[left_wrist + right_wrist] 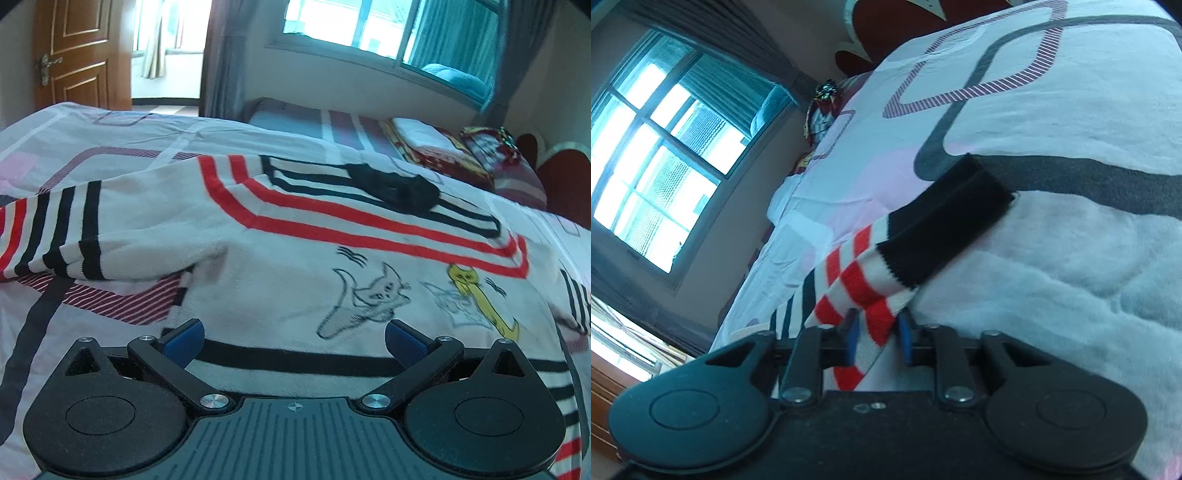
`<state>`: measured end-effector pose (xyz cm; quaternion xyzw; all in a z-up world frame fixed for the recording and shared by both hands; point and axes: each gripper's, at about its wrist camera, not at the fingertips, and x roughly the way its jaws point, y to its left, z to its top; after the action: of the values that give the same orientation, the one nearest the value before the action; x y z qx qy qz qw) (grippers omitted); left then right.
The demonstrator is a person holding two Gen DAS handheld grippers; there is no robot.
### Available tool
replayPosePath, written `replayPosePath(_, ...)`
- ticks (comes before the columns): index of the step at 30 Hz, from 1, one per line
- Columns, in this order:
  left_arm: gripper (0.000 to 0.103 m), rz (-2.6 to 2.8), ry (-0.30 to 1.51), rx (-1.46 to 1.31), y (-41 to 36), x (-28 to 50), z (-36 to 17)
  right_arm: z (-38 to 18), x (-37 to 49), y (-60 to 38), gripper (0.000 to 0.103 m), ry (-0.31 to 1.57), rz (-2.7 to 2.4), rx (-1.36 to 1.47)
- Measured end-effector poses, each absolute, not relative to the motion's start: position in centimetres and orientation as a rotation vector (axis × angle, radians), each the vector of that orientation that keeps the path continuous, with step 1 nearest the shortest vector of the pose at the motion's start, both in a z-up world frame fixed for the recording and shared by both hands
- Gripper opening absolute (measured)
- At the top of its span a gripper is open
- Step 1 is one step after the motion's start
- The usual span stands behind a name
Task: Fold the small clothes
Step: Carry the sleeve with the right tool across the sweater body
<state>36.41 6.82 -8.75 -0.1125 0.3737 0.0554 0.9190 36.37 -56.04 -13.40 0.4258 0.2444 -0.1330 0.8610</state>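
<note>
A: Left gripper [294, 341]?

B: Fingers spread wide, blue pads [184, 341] well apart, nothing between them. It hangs over the hem of the sweater [280, 266].

A: Sweater position?

B: Spread on the bed [122, 140], front up. White knit, red and black stripes in a V below the black collar [397, 186], cat drawings on the chest. One sleeve [62, 229] lies out to the left, striped, cuff end near the frame edge.

A: Right gripper [877, 341]?

B: Pinched on a sleeve [882, 280]. Blue pads [852, 341] press the red-and-white striped part from both sides. The black cuff [945, 225] sticks out ahead of the fingers, over the bedspread [1052, 122]; whether it touches, cannot tell.

A: Surroundings?

B: Window [369, 33] with curtains beyond the bed, wooden door [81, 51] far left, folded bedding [443, 147] near the headboard [886, 26].
</note>
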Motion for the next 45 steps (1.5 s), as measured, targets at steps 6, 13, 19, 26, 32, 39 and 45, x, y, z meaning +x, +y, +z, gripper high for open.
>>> replayPosePath(6,0.103,0.134,0.766,-0.243,7.6,36.7,-9.0,-13.1,35.8,-53.3,0.03,0.593,-0.223,0.988)
replayPosePath(13,0.103,0.146,0.762,-0.238,8.5,36.9,-8.6,-15.2,36.1,-56.1,0.022,0.452,-0.179,1.224)
replayPosePath(19,0.103,0.172,0.773,-0.247,10.2,36.6,-9.0,-15.1,35.5,-57.9,0.017,0.394,-0.25,1.186)
replayPosePath(26,0.103,0.259,0.748,-0.197,12.1,35.0,-8.3,-8.5,38.2,-52.9,0.008,0.444,-0.33,0.654)
replayPosePath(32,0.103,0.325,0.746,-0.287,16.1,31.7,-8.6,-3.4,41.8,-39.6,0.008,0.467,-0.016,0.308)
replayPosePath(39,0.102,0.355,0.736,-0.297,19.3,27.8,-8.3,-5.0,43.8,-22.5,0.008,0.582,0.365,0.135)
replayPosePath(45,0.078,0.332,0.713,-0.349,21.3,26.8,-7.6,-9.4,42.0,-12.1,0.032,0.699,0.577,-0.028)
